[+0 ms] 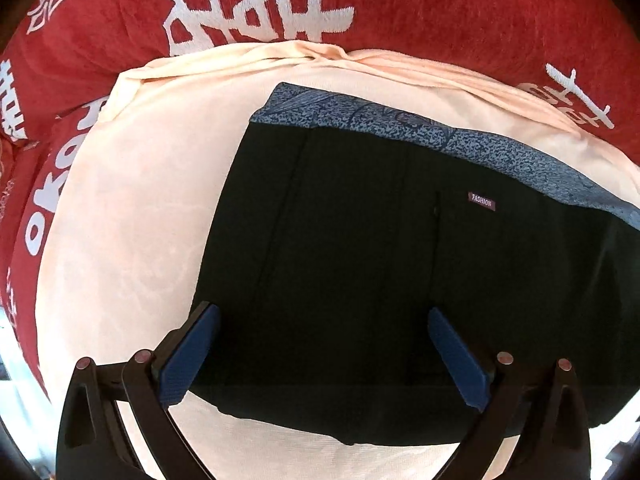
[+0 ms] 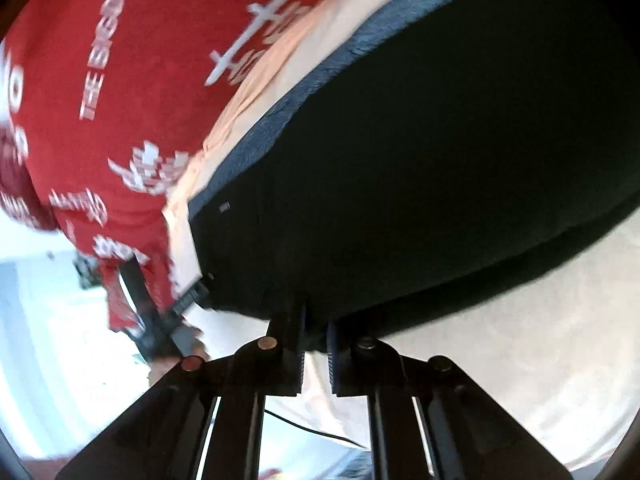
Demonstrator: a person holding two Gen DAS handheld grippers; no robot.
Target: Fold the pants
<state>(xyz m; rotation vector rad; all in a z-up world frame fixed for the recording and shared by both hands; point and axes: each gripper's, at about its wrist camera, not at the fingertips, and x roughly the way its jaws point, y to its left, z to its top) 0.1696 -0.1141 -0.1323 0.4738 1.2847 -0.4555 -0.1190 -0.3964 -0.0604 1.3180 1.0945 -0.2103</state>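
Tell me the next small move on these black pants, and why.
Probably open the right gripper: its jaws sit pinched on the near edge of the folded black pants with the blue speckled waistband, which already lie flat on the peach cloth; the left gripper is open above them.

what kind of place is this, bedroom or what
Probably a bedroom: the black pants lie on a peach sheet spread over a red blanket with white lettering, seemingly a bed. No walls are clearly visible.

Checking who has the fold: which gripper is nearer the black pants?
Right. The right gripper is shut on the black pants edge; the left gripper hovers open above them.
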